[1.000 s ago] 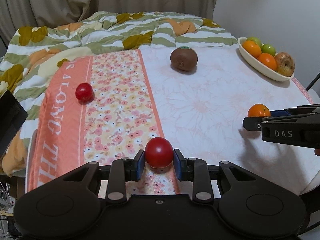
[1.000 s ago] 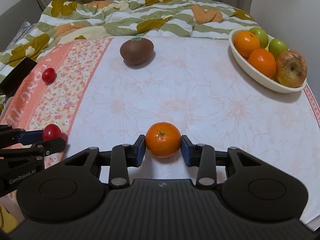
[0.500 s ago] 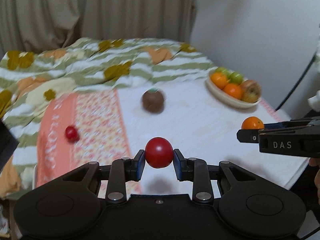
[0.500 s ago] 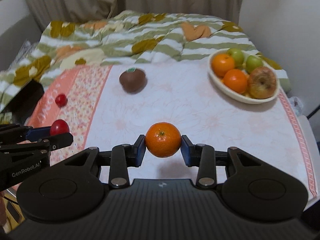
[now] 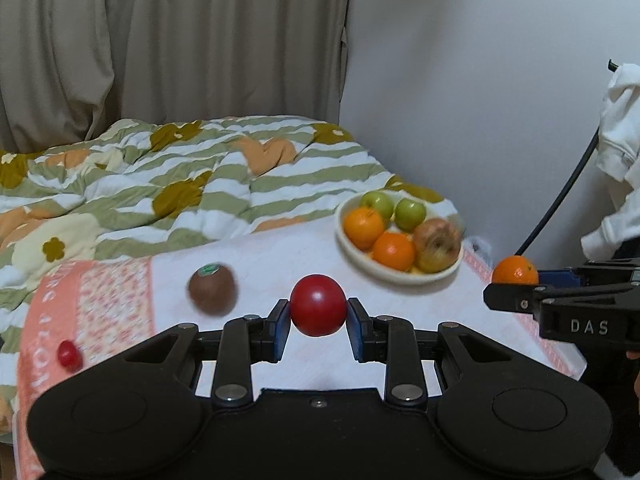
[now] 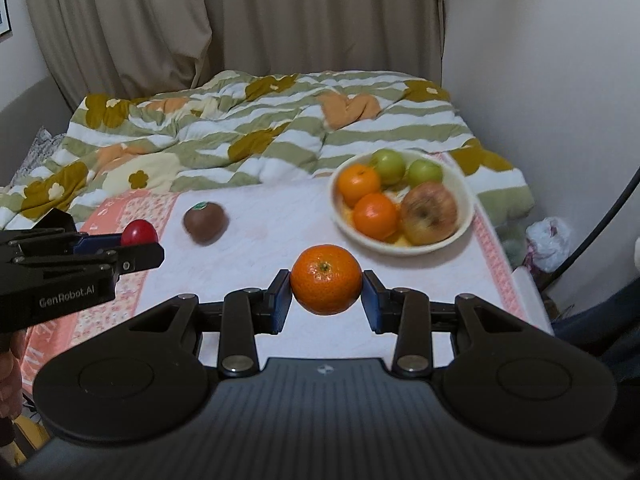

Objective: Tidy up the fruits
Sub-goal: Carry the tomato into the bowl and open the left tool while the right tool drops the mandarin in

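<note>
My left gripper [image 5: 318, 316] is shut on a red tomato [image 5: 318, 310] and holds it in the air above the cloth. My right gripper [image 6: 326, 296] is shut on an orange mandarin [image 6: 326, 285], also raised. Each shows in the other's view: the mandarin [image 5: 515, 270] at the right, the tomato [image 6: 139, 233] at the left. A white bowl [image 5: 362, 258] holding oranges, green apples and a reddish apple [image 6: 429, 213] sits ahead on the right. A brown kiwi [image 5: 212, 289] and a small red tomato [image 5: 69, 354] lie on the cloth.
The table carries a white and pink floral cloth [image 6: 288, 216]. A striped green quilt [image 6: 248, 128] lies behind it, with curtains and a white wall beyond. A black cable [image 5: 560, 196] and white cloth hang at the right. A plastic bag [image 6: 548, 240] lies past the table's right edge.
Both grippers have lifted their fruit off the cloth and risen. The views now look farther toward the bowl, which has come nearer the centre.
</note>
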Tool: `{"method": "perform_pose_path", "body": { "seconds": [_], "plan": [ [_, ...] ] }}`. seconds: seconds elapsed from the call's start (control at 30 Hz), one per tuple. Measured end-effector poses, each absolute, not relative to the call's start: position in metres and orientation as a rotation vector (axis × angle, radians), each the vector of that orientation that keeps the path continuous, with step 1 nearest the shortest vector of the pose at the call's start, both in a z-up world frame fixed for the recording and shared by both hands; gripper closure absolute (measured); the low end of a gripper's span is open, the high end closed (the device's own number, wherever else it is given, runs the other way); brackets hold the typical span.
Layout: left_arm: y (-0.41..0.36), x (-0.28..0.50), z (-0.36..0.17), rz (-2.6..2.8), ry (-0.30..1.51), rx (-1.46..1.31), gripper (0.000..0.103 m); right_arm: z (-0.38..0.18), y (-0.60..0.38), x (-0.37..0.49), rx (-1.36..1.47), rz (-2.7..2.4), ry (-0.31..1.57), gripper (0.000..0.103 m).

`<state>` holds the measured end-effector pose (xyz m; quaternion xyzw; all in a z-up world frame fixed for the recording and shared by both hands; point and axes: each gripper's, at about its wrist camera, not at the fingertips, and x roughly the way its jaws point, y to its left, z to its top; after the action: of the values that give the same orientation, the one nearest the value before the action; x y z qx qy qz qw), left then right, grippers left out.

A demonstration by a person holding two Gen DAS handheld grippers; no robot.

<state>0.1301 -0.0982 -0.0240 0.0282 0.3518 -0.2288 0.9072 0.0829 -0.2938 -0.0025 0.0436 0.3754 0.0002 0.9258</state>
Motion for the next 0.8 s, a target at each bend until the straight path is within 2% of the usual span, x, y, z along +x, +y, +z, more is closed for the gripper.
{"method": "perform_pose_path", "body": {
  "seconds": [0.4, 0.8],
  "plan": [
    [-0.193, 0.167, -0.019, -0.377, 0.715, 0.056, 0.070, -0.004, -0.393, 0.147, 0.035, 0.103, 0.769, 0.050],
    [-0.249, 0.215, -0.038, -0.347, 0.789, 0.069, 0.070, -0.027, -0.446, 0.213, 0.031, 0.139, 0.815, 0.050]
  ]
}}
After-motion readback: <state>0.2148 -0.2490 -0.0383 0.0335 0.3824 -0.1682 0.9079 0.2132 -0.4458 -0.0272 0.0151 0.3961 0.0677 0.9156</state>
